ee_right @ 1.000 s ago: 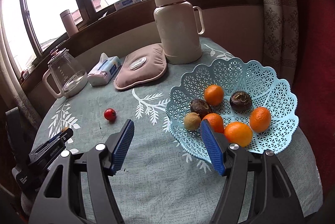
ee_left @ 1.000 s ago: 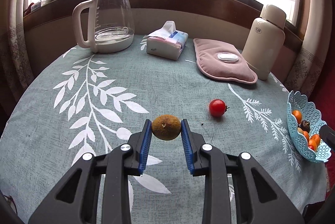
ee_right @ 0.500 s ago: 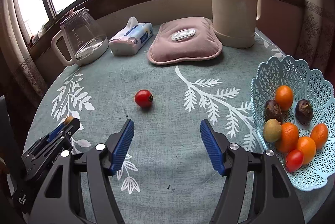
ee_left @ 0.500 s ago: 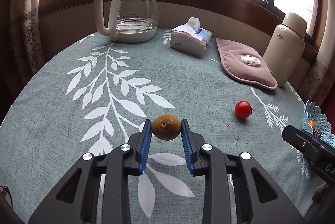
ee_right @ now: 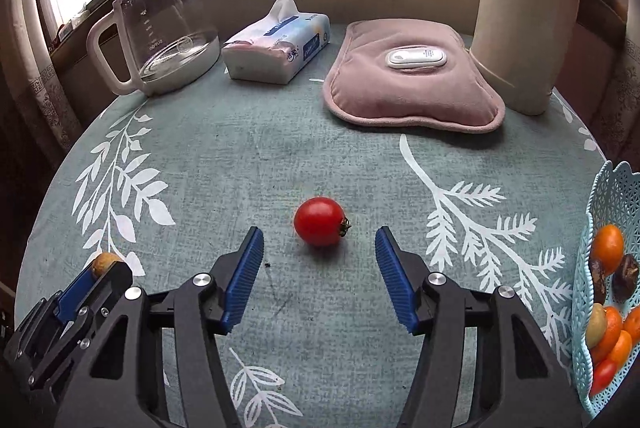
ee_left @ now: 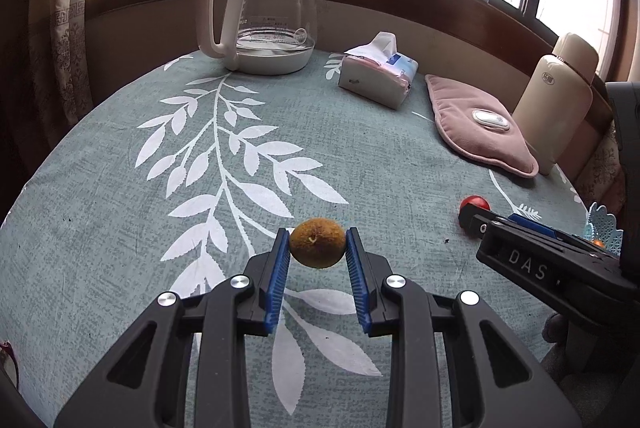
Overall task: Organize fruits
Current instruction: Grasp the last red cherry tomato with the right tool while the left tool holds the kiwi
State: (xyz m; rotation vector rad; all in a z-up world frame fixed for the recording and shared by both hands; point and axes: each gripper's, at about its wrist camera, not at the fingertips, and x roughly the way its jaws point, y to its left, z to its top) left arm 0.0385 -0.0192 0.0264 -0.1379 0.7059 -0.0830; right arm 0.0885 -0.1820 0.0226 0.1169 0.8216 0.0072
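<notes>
Swinging left from the blue basket (ee_right: 612, 212), the right gripper (ee_right: 320, 272) is closing its still-open jaws on the red tomato (ee_right: 319, 221) lying just ahead between them, while the left gripper (ee_left: 318, 268) is squeezing a brown kiwi (ee_left: 317, 242).

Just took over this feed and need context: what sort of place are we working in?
Most likely a home dining or sitting room: a round table with a leaf-print tablecloth beneath windows, carrying a glass electric kettle, a tissue pack and a thermos.
</notes>
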